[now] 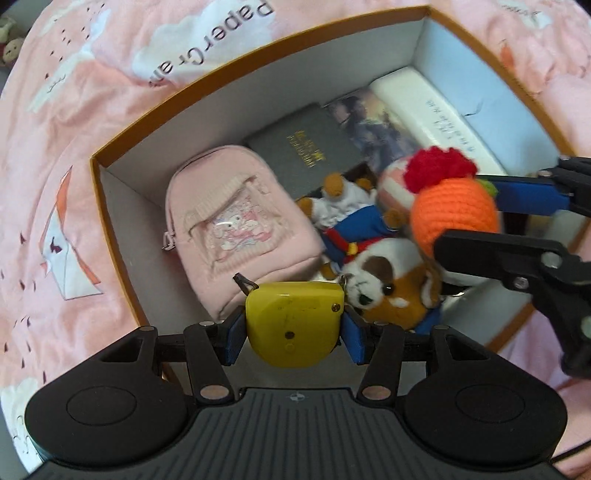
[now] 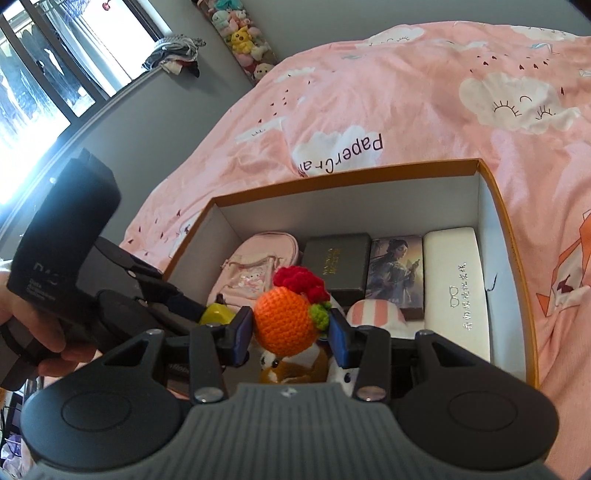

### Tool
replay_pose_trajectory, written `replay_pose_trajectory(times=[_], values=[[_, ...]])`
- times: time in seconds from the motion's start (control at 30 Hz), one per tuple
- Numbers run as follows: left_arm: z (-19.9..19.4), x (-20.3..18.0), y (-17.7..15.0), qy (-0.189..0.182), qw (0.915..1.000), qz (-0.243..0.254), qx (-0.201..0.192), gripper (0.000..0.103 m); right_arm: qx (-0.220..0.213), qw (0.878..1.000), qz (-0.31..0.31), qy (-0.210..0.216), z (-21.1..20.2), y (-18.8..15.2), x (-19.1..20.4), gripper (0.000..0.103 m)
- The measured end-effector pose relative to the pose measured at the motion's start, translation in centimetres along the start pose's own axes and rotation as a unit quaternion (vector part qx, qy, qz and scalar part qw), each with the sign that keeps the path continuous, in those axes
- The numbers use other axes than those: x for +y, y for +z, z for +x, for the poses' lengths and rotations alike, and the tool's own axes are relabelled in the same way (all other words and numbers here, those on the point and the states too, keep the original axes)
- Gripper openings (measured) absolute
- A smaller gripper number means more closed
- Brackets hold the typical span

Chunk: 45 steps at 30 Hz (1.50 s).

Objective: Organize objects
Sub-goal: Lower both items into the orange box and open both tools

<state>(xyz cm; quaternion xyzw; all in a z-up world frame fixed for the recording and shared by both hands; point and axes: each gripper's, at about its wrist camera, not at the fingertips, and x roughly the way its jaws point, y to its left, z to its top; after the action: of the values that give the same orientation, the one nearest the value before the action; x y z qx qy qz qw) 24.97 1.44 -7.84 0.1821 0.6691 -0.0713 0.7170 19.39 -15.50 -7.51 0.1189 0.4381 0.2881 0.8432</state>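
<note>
An orange-rimmed cardboard box [image 1: 110,221] [image 2: 509,236] lies on a pink bedspread. My left gripper [image 1: 293,332] is shut on a yellow plastic case [image 1: 293,325] [image 2: 216,315], held over the box's near edge. My right gripper [image 2: 291,330] [image 1: 480,218] is shut on an orange crocheted toy with a red top [image 2: 284,325] [image 1: 452,212], held above the box. Inside lie a pink mini backpack [image 1: 236,225] [image 2: 255,273], a brown-and-white plush dog in blue clothes [image 1: 384,280] [image 2: 291,365], a grey box [image 1: 306,151] [image 2: 338,264], a picture box [image 1: 369,125] [image 2: 397,273] and a white case [image 1: 439,122] [image 2: 456,291].
A pink-and-white striped soft item [image 2: 373,314] [image 1: 391,181] lies in the box beside the plush dog. The pink bedspread [image 2: 406,92] surrounds the box. A window [image 2: 37,74] and a shelf of plush toys [image 2: 243,33] stand far behind.
</note>
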Motion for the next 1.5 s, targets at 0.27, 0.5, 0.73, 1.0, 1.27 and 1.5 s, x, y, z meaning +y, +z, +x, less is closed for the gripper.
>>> replay_pose_trajectory(times=[0.27, 0.5, 0.73, 1.0, 1.27, 1.5], values=[[-0.4, 0.5, -0.1, -0.018, 0.9995, 0.015, 0.019, 0.067, 0.006, 1.000, 0.004, -0.007, 0.4, 0.1, -0.2, 0.045], [-2.3, 1.7, -0.8, -0.047, 0.9978, -0.005, -0.046, 0.063, 0.014, 1.000, -0.008, -0.001, 0.4, -0.2, 0.4, 0.045], [-6.5, 4.9, -4.7, -0.077, 0.9749, -0.082, -0.192, 0.062, 0.050, 0.997, -0.019, 0.052, 1.9, 0.3, 2.6, 0.046], [-7.3, 7.1, -9.4, -0.098, 0.9345, -0.186, -0.287, 0.062, 0.126, 0.989, 0.003, 0.072, 6.6, -0.2, 5.1, 0.046], [-5.8, 8.3, -12.4, -0.108, 0.9098, -0.260, -0.305, 0.062, 0.172, 0.980, 0.040, 0.088, 9.1, -0.7, 5.5, 0.047], [-4.6, 8.9, -13.3, -0.107, 0.9058, -0.287, -0.292, 0.062, 0.180, 0.978, 0.054, 0.088, 9.4, -1.1, 5.6, 0.047]])
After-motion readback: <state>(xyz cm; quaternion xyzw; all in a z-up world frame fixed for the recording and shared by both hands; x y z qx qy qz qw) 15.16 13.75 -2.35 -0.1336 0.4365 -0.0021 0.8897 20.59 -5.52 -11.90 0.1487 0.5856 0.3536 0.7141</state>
